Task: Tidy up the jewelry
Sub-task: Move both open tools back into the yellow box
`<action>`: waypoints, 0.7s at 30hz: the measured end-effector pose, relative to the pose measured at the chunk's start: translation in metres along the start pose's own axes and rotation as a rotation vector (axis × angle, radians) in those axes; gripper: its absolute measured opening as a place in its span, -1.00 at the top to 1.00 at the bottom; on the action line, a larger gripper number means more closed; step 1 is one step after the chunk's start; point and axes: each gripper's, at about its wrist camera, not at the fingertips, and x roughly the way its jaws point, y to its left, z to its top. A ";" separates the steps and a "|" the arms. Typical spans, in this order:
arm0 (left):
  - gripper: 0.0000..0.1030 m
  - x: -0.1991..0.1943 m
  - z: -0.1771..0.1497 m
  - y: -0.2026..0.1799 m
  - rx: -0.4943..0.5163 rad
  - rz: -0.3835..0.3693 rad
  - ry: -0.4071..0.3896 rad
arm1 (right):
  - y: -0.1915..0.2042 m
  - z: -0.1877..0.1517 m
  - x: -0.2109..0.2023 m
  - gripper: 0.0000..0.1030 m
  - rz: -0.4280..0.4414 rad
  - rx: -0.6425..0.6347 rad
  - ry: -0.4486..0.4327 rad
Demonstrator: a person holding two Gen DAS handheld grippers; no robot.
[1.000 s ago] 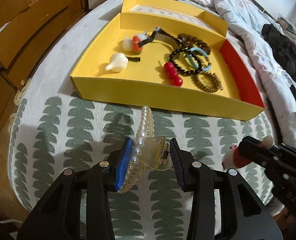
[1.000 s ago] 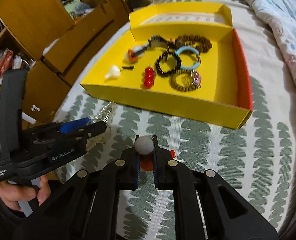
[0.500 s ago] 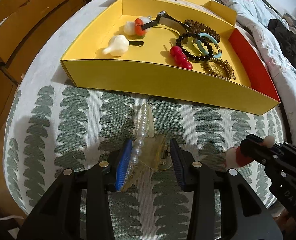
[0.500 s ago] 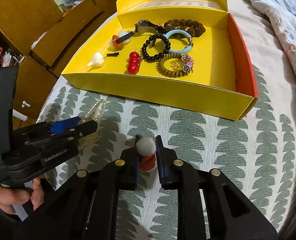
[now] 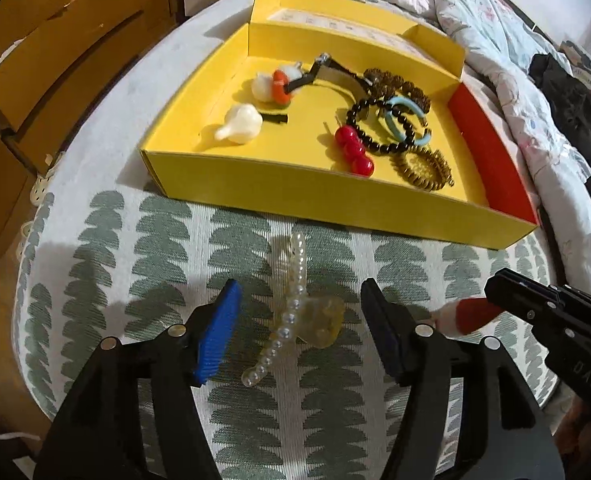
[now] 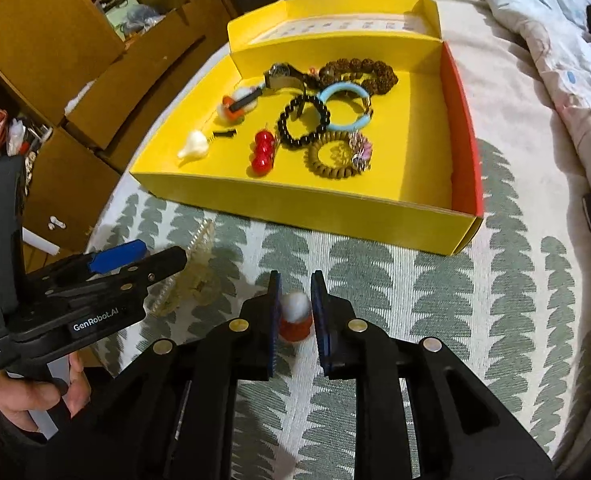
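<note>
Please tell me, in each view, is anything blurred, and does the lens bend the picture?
Left wrist view: the yellow box is sharp, the red and white ornament is smeared, and the bedspread pattern bulges outward. Right wrist view: mostly sharp, box edges curve, black corners frame the image.

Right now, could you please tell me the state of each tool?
Left tool: open, has just been opening; the pearl clip lies free between its pads.
Right tool: open around the red-and-white pompom, no clear grip.
</note>
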 end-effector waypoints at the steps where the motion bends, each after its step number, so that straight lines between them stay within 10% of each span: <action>1: -0.21 -0.003 0.002 0.001 -0.005 -0.006 -0.008 | 0.000 0.002 -0.002 0.59 0.005 0.002 -0.005; 15: -0.46 -0.042 0.038 0.029 -0.086 -0.067 -0.108 | -0.003 0.035 -0.043 0.55 0.104 0.007 -0.169; 19: -0.57 -0.051 0.062 0.038 -0.093 -0.088 -0.163 | -0.010 0.046 -0.046 -0.50 0.107 0.019 -0.218; 21: -0.67 -0.052 0.073 0.037 -0.086 -0.095 -0.187 | -0.012 0.052 -0.045 -0.55 0.077 0.022 -0.237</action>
